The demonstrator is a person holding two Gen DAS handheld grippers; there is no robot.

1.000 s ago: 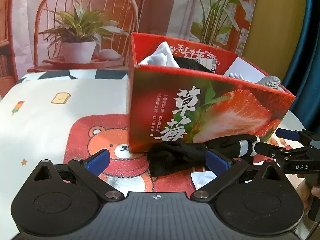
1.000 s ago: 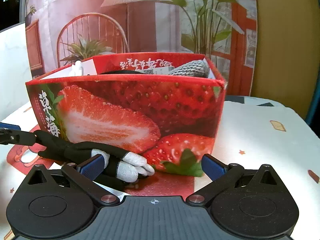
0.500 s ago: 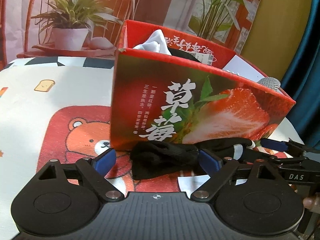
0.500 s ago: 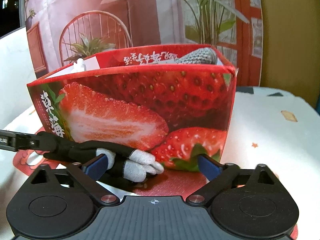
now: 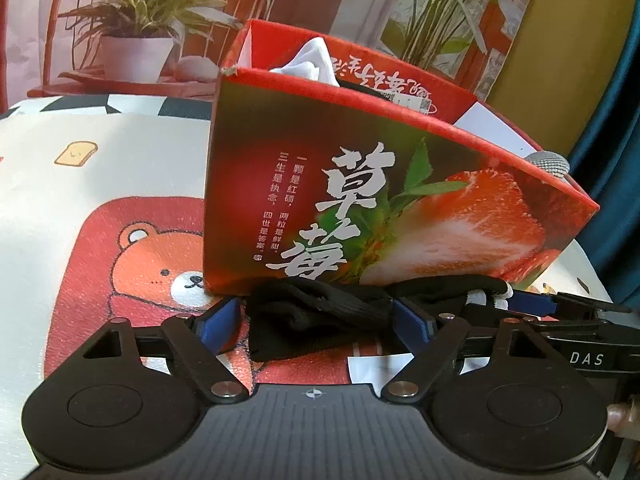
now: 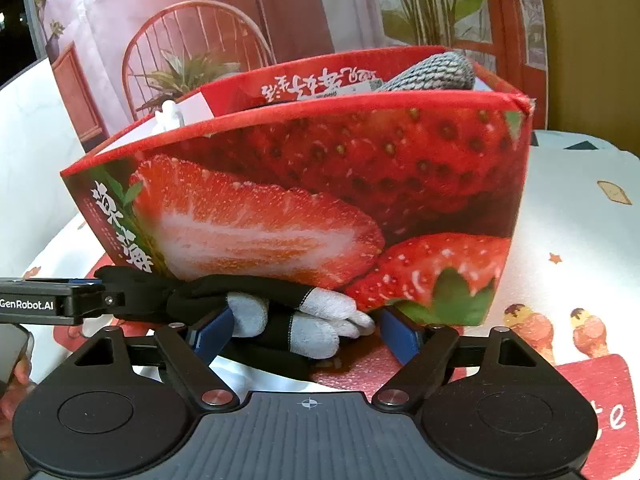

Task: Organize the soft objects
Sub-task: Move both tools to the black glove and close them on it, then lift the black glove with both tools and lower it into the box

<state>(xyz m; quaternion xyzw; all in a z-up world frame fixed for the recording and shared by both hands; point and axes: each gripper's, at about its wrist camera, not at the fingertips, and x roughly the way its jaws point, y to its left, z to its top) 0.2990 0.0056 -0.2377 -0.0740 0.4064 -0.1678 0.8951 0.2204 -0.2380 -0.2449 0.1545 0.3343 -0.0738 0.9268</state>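
Glove point(image 5: 320, 320), 1; strawberry box point(image 5: 360, 200), 1

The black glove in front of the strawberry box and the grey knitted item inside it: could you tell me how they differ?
The black glove lies on the tablecloth outside the strawberry box; the grey knitted item sits inside, poking above the rim. The glove is black with pale grey fingertips; the knitted item is speckled grey throughout. Both look soft.

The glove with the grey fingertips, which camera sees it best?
The right wrist view. There the glove lies in front of the strawberry box, its grey fingertips plain between the right gripper pads. The left wrist view shows mostly its bunched black cuff end; the fingertips are barely visible.
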